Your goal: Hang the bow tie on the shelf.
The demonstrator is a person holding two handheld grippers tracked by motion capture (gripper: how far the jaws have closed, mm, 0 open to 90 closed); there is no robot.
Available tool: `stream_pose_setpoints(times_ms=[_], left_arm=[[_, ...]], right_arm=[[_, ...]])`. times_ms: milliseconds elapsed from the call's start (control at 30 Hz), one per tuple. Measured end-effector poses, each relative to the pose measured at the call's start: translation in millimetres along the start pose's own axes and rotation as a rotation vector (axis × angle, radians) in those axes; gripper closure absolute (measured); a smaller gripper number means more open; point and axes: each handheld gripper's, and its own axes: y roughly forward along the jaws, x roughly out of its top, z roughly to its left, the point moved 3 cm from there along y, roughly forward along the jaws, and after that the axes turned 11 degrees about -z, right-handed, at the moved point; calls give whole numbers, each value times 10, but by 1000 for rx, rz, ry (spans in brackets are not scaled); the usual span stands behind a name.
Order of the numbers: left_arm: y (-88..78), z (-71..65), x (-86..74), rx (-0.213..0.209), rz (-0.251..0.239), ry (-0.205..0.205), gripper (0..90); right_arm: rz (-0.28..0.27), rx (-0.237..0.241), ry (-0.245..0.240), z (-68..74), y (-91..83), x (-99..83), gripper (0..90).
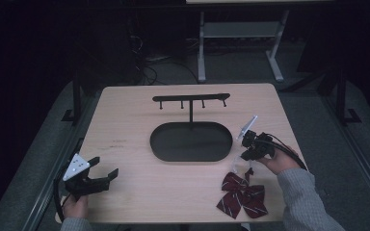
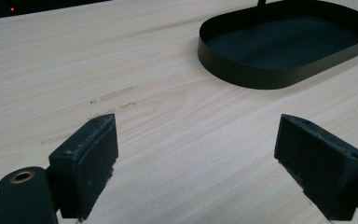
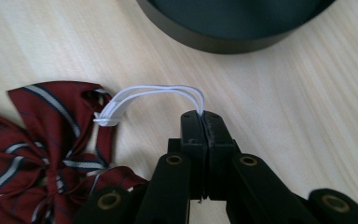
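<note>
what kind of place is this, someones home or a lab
Probably a lab or test workspace, not a home. A bare wooden table stands on grey carpet in a dark room, with another desk's metal legs and loose cables behind it. Just a black hook stand and bow tie are laid out.

You're in a lab-type recording room: dark surroundings, bare wood tabletop (image 1: 125,130) on grey carpet, cable tangle (image 1: 147,65) on the floor at 11 o'clock, another desk's white metal legs (image 1: 236,45) at 12 o'clock.
</note>
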Motion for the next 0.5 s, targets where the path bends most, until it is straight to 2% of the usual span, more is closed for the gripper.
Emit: stream_pose_setpoints(times_ms=[500], left_arm=[[-8, -3, 1, 3, 1, 1, 131]], right_arm=[[-51, 10, -53, 118, -237, 135, 882]])
